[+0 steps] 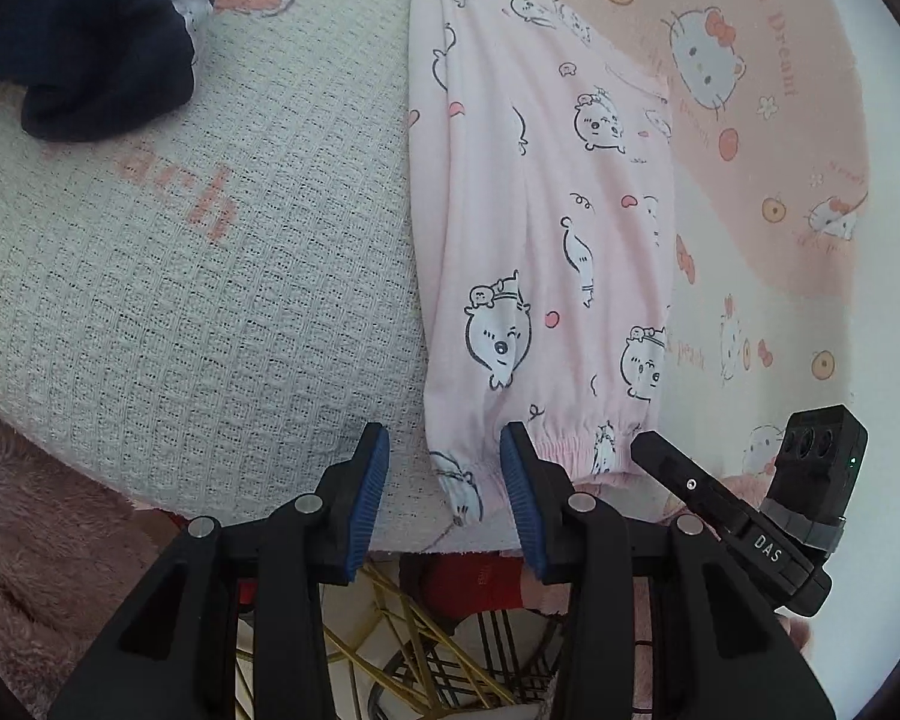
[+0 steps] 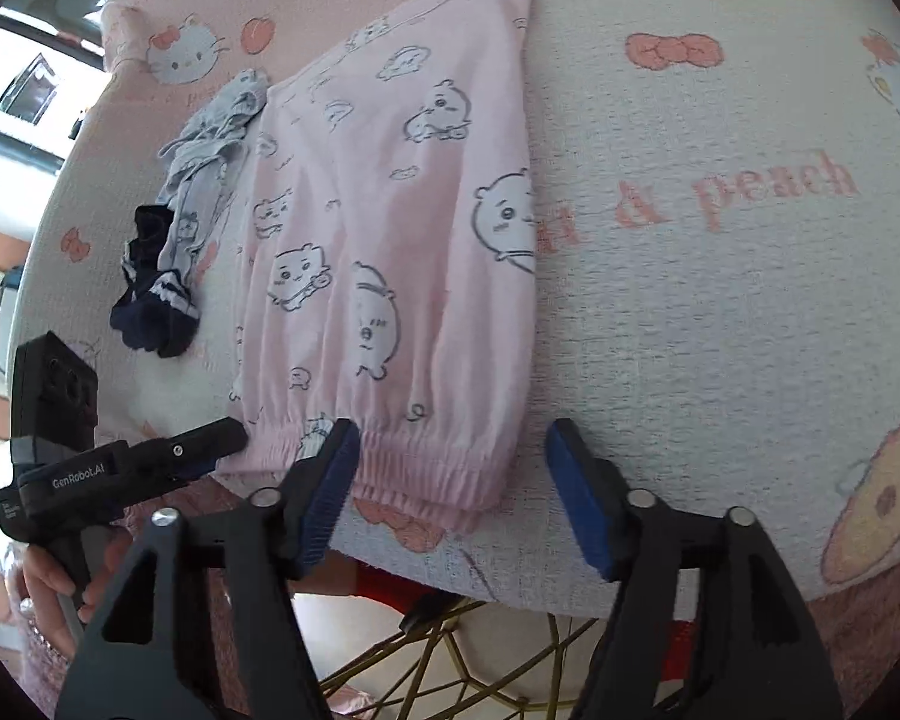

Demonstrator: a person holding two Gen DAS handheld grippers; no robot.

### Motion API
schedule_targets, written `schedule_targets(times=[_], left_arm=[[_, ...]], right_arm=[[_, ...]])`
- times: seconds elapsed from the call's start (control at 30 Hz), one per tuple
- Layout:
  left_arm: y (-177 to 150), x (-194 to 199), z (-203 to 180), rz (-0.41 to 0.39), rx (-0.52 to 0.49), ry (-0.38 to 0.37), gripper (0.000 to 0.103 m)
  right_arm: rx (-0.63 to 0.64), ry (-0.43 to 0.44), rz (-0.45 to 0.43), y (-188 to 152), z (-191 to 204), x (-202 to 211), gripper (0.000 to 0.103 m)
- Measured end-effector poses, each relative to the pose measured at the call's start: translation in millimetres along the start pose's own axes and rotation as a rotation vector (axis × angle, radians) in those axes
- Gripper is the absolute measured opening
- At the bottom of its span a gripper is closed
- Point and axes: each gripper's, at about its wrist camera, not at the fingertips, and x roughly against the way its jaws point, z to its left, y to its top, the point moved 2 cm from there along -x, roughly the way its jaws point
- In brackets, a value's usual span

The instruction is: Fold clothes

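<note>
Pink pyjama trousers (image 1: 540,228) printed with cartoon animals lie folded lengthwise on a cartoon-cat blanket (image 1: 210,300), elastic hem (image 2: 426,468) at the near edge. My left gripper (image 1: 444,486) is open, and the hem's left corner lies between its blue pads (image 1: 369,480) without being pressed. My right gripper (image 2: 453,492) stands wide open around the hem's right part, its pads apart from the cloth. The right gripper (image 1: 666,459) shows at the hem's right end in the left wrist view. The left gripper (image 2: 210,447) shows at the hem's left end in the right wrist view, held by a hand (image 2: 48,588).
A dark navy garment with white stripes (image 2: 156,306) and a grey-blue garment (image 2: 210,138) lie crumpled left of the trousers (image 2: 390,210). The blanket's front edge (image 2: 510,576) drops off just behind the grippers. Below it are a gold wire frame (image 2: 450,660) and something red.
</note>
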Motion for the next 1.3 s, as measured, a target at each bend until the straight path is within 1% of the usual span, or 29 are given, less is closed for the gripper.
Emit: schedule_targets(times=[0.03, 0.07, 0.1, 0.17, 0.27, 0.4, 0.43, 0.5, 0.57, 0.6, 0.7, 0.73, 0.77, 0.87, 0.97, 1.03, 1.1, 1.2, 1.27, 1.3], left_arm=[[-4.8, 1.7, 0.9, -0.004, -0.009, 0.016, 0.020], [-3.9, -0.1, -1.2, 0.001, -0.015, 0.013, 0.015], [-3.7, 0.3, -2.4, 0.000, -0.022, 0.021, 0.014], [-4.7, 2.1, -5.0, -0.004, -0.039, 0.042, 0.012], [-9.7, 4.5, -7.3, -0.001, -0.048, 0.051, 0.010], [-15.3, 8.9, -7.6, 0.003, -0.054, 0.050, 0.010], [-14.7, 11.3, -6.5, -0.004, -0.050, 0.050, 0.010], [-8.1, 22.5, 2.7, -0.050, -0.021, 0.044, 0.010], [6.3, 31.3, 8.9, -0.099, 0.003, 0.041, 0.010], [14.8, 34.7, 8.6, -0.114, -0.001, 0.038, 0.010], [40.1, 43.7, 2.8, -0.151, -0.042, 0.033, 0.011], [47.8, 45.7, -1.6, -0.163, -0.067, 0.035, 0.012], [56.9, 44.6, -4.2, -0.165, -0.092, 0.043, 0.013], [83.8, 28.9, -7.8, -0.131, -0.112, 0.087, 0.016], [93.1, 12.3, -12.9, -0.093, -0.116, 0.056, 0.016], [94.7, 6.6, -12.7, -0.083, -0.104, 0.043, 0.018], [94.1, 3.1, -9.5, -0.071, -0.083, 0.034, 0.020], [91.1, -2.8, -4.0, -0.052, -0.050, 0.005, 0.029], [88.0, -4.3, -2.0, -0.051, -0.063, -0.012, 0.030], [86.8, -3.9, -1.2, -0.053, -0.067, -0.018, 0.030]], right_arm=[[0.048, -0.023, 0.008, -0.9, 5.2, -1.4, 0.065], [0.088, -0.048, 0.011, -2.7, 8.8, -2.1, 0.036], [0.089, -0.042, 0.018, -4.6, 8.5, -2.3, 0.030], [0.025, 0.014, 0.023, -7.2, 1.0, -0.6, 0.019], [-0.021, 0.049, 0.031, -11.6, -7.0, 5.3, 0.016], [-0.005, 0.044, 0.037, -20.7, -5.1, 15.2, 0.014], [-0.002, 0.040, 0.044, -22.9, -5.0, 15.5, 0.010], [0.004, 0.031, 0.057, -27.1, -5.3, 15.9, 0.009], [-0.022, 0.021, 0.074, -26.1, -10.1, 13.3, 0.011], [-0.026, 0.016, 0.062, -23.1, -9.7, 16.3, 0.011], [0.008, -0.009, -0.041, -6.9, -2.2, 38.1, 0.012], [0.029, -0.023, -0.069, 1.2, 1.4, 44.1, 0.018], [0.054, -0.033, -0.078, 11.0, 5.7, 45.9, 0.025], [0.106, -0.079, -0.084, 40.9, 15.0, 43.0, 0.026], [0.115, -0.085, -0.072, 64.0, 16.5, 30.6, 0.026], [0.099, -0.102, -0.057, 72.1, 14.0, 18.4, 0.026], [0.063, -0.107, -0.044, 72.7, 5.3, 9.5, 0.026], [-0.007, -0.098, -0.032, 69.8, -9.2, -1.4, 0.026], [-0.050, -0.092, -0.025, 67.2, -19.1, -6.1, 0.026], [-0.066, -0.073, -0.032, 66.1, -22.4, -5.2, 0.026]])
